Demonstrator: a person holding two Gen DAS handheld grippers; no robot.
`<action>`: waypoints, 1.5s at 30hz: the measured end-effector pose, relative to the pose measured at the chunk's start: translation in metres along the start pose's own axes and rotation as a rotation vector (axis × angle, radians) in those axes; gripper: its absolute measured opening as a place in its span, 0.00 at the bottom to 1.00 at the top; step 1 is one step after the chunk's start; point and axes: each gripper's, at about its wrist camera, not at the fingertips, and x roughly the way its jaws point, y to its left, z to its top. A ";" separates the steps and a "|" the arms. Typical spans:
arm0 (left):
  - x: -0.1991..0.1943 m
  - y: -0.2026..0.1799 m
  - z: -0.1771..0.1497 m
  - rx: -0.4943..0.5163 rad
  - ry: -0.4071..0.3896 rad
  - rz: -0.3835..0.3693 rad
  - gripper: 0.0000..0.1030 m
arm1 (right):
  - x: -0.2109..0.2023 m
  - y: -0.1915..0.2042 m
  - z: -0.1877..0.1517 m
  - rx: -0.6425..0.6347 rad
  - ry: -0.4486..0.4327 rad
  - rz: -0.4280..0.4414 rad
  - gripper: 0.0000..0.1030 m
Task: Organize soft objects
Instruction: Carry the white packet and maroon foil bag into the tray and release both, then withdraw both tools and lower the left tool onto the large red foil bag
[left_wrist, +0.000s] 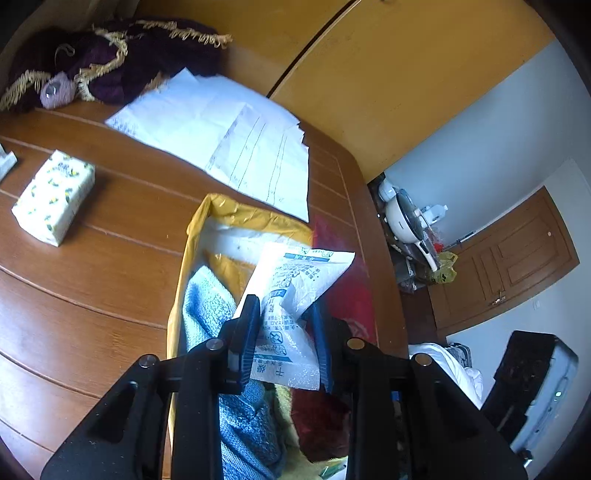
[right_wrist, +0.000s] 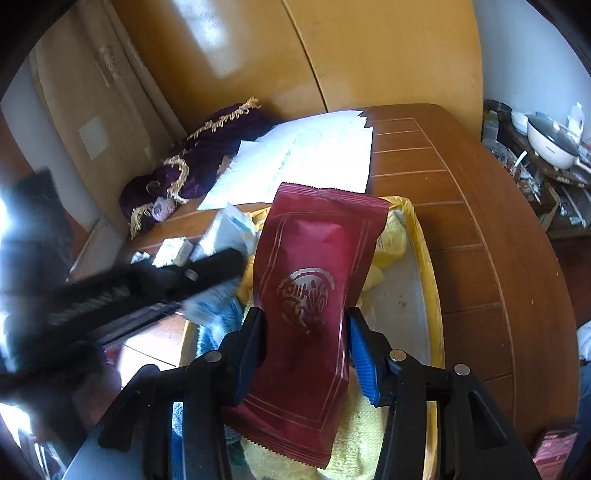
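**Both grippers loaded over the yellow tray**

My left gripper (left_wrist: 284, 321) pinches a white printed packet (left_wrist: 295, 295) at lower centre. My right gripper (right_wrist: 304, 343) clamps a dark red packet (right_wrist: 314, 295) above the yellow tray (right_wrist: 430, 295), low in frame.

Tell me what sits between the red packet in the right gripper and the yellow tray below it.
Nothing blocks it. The red packet hangs over the yellow tray; only a yellow towel lies directly beneath it.

A home — wooden table (left_wrist: 92, 280), wardrobe (left_wrist: 388, 74), electric cooking pot (right_wrist: 552, 146).
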 end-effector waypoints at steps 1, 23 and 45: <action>0.001 0.002 -0.002 -0.003 0.012 -0.011 0.25 | -0.003 -0.001 -0.002 0.006 -0.006 0.000 0.48; -0.136 0.075 -0.050 -0.072 -0.177 -0.203 0.78 | -0.058 0.087 -0.031 -0.089 -0.147 0.207 0.65; -0.182 0.195 -0.060 -0.077 -0.296 0.365 0.78 | 0.002 0.149 -0.064 -0.167 0.063 0.324 0.65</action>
